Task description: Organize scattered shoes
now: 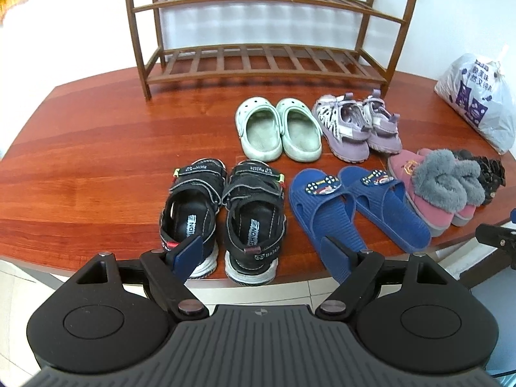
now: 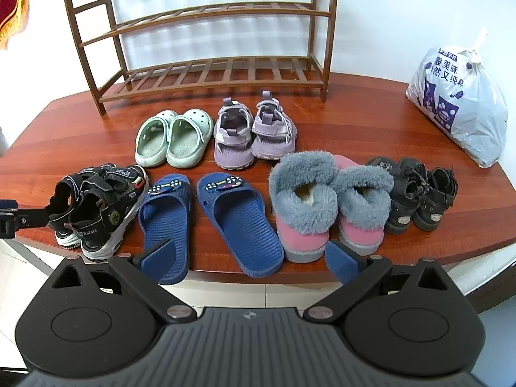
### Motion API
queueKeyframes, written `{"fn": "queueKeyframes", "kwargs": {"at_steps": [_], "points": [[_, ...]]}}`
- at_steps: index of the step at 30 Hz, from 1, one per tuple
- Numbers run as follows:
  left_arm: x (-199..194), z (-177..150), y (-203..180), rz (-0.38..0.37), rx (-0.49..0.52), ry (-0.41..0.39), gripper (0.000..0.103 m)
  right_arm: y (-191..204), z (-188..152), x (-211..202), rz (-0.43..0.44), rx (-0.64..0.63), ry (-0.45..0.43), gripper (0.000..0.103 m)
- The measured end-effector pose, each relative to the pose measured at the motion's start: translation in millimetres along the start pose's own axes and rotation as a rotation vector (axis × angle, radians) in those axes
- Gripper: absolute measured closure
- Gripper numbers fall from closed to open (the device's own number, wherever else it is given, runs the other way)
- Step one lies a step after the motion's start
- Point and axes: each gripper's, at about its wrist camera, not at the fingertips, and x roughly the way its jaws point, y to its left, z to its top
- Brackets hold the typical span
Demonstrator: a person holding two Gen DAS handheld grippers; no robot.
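A reddish-brown polished wooden tabletop [image 1: 96,167] is spread across both views, and a brown slatted wooden shoe rack [image 1: 258,61] is seen standing at its back, top centre of each frame, its shelves bare. A white printed plastic bag [image 2: 461,106] is set at the upper right of the right view. Six pairs are lined up in two rows in front of the rack. In the left view, black strapped sandals [image 1: 222,216] are found at lower centre, blue ribbed plastic slides [image 1: 351,206] just beside them, pink slippers with grey fur cuffs [image 1: 441,190] at right. Small black shoes [image 2: 419,193] are seen at right in the right view. Behind, mint green clogs [image 1: 277,132] and lilac mesh sneakers [image 1: 358,125] are placed side by side. The left gripper [image 1: 261,254] is held released, blue pads spread wide at the table's near edge, nothing between them. The right gripper [image 2: 248,261] is likewise parted and unloaded.
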Motion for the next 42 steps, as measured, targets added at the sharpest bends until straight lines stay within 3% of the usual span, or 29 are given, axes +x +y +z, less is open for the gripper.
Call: {"fn": "queueKeyframes", "kwargs": {"at_steps": [11, 25, 42], "points": [[-13.1, 7.4, -0.8, 0.017, -0.010, -0.040, 0.021, -1.6, 2.7, 7.5, 0.011, -0.016, 0.008, 0.003], [11.3, -4.1, 23.3, 0.124, -0.062, 0.004, 0.021, 4.0, 3.4, 21.3, 0.052, -0.060, 0.036, 0.003], [49.4, 3.3, 59.5, 0.176, -0.081, 0.037, 0.021, 13.5, 20.6, 50.5, 0.112, -0.129, 0.058, 0.003]]}}
